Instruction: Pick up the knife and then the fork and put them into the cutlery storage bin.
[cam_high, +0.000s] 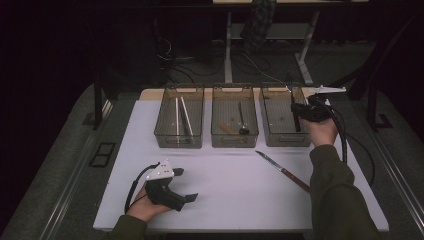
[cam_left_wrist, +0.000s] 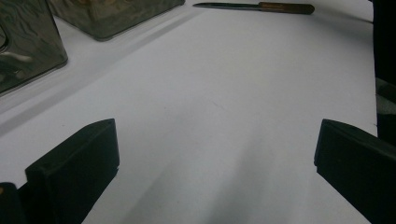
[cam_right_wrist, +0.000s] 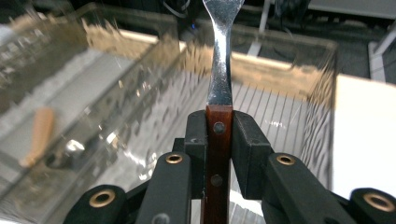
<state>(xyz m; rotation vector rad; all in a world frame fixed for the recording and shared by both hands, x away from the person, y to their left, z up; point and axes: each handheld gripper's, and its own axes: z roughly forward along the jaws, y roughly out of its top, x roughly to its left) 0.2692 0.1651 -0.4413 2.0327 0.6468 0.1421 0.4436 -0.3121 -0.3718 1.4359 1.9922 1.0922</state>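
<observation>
Left gripper (cam_high: 192, 197) sits low at seven o'clock on the white table (cam_high: 235, 190), jaws spread wide with nothing but bare surface between them — parked, it looks like, out of the way while the other hand works. Sliding right along the back row: the left bin (cam_high: 178, 117) holds pale sticks, the middle bin (cam_high: 234, 117) a ladle-like utensil and a wooden-handled piece. Down at five o'clock a knife (cam_high: 282, 171) lies loose on the table, blade pointing toward the bins, probably next in line for sorting. Now the right gripper (cam_right_wrist: 219, 123), up at one o'clock over the right bin (cam_high: 283, 117): jaws pinched narrow on the red-brown handle of a fork (cam_right_wrist: 219, 70), metal neck rising straight ahead from the pads. Gripped by the handle, I'd say, so the head leads into that bin. It hangs above the tray, not yet set down.
</observation>
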